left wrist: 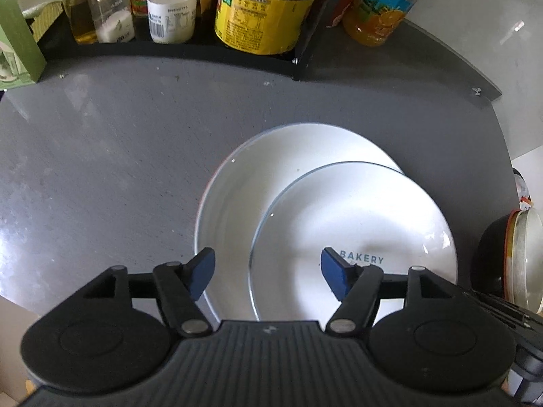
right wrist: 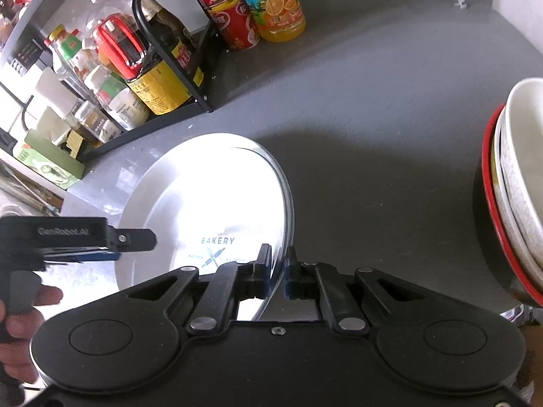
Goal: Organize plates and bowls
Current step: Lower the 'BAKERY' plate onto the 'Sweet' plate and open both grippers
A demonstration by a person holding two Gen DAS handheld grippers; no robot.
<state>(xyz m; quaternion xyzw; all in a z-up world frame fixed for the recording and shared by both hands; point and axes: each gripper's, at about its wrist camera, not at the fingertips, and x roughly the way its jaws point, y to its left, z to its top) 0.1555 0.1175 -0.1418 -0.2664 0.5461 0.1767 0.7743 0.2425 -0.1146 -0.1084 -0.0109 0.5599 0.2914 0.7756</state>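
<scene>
The right gripper (right wrist: pixel 279 273) has its jaws nearly closed on the rim of the BAKERY plate (right wrist: pixel 217 210), which seems to sit tilted above the larger plate (left wrist: pixel 244 183) on the counter (left wrist: pixel 112 156). The left gripper (left wrist: pixel 268 271) hovers with jaws wide and empty, both plates straight ahead between them. Stacked bowls (right wrist: pixel 519 190) lie well to the right of the right jaws.

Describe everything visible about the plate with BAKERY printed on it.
The BAKERY plate is round, white and glossy, ceramic by its look, with a thin dark rim line and blue lettering over a crossed-utensils emblem. It sits over a larger white plate, shifted toward one side, on the grey counter. The right gripper is closed on its rim; the left gripper hovers open above it.
</scene>
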